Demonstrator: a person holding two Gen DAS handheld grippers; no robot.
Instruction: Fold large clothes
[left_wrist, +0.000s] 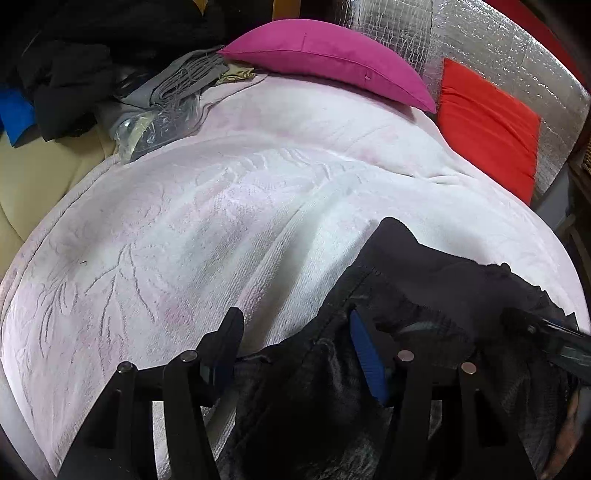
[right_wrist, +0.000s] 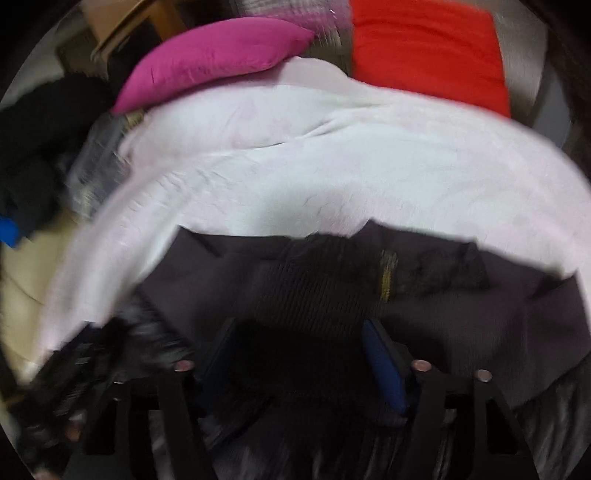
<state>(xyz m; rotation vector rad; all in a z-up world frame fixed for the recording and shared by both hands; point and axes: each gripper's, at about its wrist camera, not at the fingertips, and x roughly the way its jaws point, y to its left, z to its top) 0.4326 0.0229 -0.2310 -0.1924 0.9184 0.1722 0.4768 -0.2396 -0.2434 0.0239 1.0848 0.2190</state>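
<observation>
- Garment (left_wrist: 424, 280): dark, bunched on the pale blanket (left_wrist: 192, 221) at its near edge.
- Left gripper (left_wrist: 295, 339) fingers spread, fabric loose between them; get a real edge first.
- Right gripper (right_wrist: 299, 354) view's blurred, can't tell its grip; settle, then pull flat.

Pale pink blanket (left_wrist: 207, 206) of plush, embossed cloth, dark garment (left_wrist: 424, 273) of matt woven cloth with a mesh lining, magenta cushion (left_wrist: 325, 55) of smooth matt cloth, red cushion (left_wrist: 487, 125) likewise, silver sheet (left_wrist: 491, 40) of shiny quilted foil, clear glossy plastic bag (left_wrist: 155, 129).
</observation>
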